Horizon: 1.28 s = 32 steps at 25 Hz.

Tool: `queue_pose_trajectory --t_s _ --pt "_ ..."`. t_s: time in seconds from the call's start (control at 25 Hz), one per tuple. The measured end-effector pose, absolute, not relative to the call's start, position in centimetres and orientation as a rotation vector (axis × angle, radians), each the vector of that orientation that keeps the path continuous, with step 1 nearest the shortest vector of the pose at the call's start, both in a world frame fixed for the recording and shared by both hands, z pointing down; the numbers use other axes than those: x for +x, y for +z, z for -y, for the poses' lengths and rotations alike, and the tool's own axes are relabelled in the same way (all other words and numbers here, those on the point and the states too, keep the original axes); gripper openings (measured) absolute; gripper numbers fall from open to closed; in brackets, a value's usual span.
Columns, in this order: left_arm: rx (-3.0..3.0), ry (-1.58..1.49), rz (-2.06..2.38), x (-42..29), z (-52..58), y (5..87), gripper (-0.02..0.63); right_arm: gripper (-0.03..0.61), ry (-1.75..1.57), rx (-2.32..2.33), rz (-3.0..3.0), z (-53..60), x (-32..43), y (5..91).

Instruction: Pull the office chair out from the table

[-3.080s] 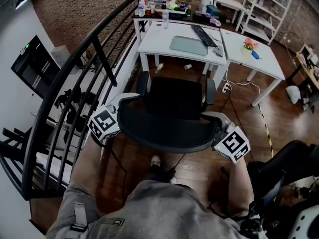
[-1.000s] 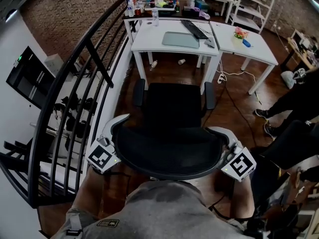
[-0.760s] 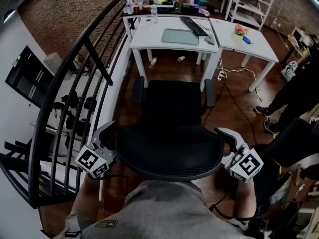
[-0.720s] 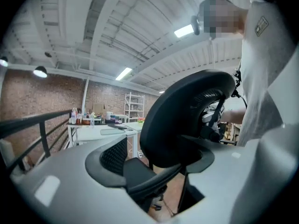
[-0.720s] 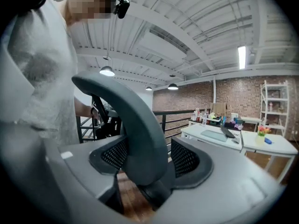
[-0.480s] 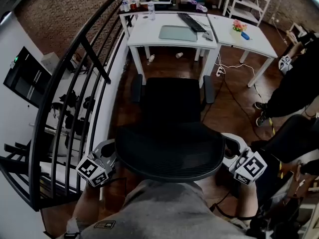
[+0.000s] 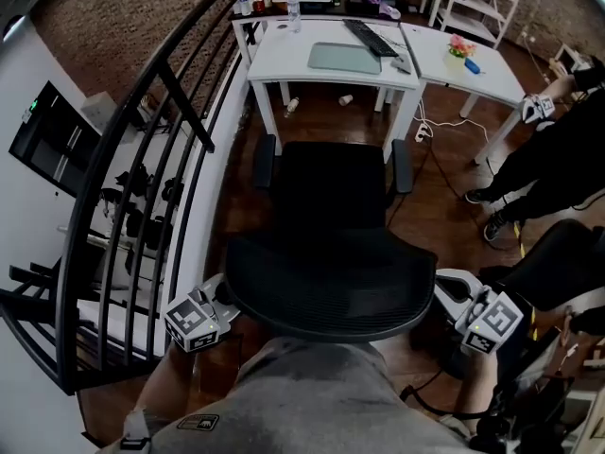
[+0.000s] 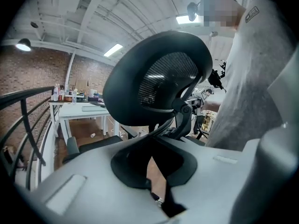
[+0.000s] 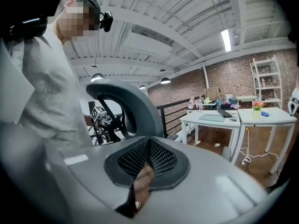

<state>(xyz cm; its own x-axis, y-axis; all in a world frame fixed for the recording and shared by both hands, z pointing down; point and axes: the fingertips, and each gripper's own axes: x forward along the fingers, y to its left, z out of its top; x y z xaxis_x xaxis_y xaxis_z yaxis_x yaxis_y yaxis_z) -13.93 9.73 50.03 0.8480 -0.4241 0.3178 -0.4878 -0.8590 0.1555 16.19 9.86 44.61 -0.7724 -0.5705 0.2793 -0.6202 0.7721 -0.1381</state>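
Left tool (image 7: 223,293), right tool (image 7: 452,282) closed, flanking office chair (image 7: 331,272) backrest; white table (image 7: 281,62) beyond, wood floor (image 7: 435,225), brick wall (image 7: 113,17)

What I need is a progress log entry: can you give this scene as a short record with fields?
chair: office chair stands out from under the white table, seat facing it
backrest: mesh backrest toward the person
left gripper: shut, empty, beside the backrest's left edge
right gripper: shut, empty, beside its right edge
on table: keyboard, grey mat
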Motion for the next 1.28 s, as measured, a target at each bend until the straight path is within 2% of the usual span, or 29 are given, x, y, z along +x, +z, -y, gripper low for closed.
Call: queue_pose_trajectory --t_s 1.28 --pt "2.828 0.389 0.669 -11.9 -9.0 49.2 -0.006 0.006 0.294 0.916 2.677 -9.9 15.1 46.6"
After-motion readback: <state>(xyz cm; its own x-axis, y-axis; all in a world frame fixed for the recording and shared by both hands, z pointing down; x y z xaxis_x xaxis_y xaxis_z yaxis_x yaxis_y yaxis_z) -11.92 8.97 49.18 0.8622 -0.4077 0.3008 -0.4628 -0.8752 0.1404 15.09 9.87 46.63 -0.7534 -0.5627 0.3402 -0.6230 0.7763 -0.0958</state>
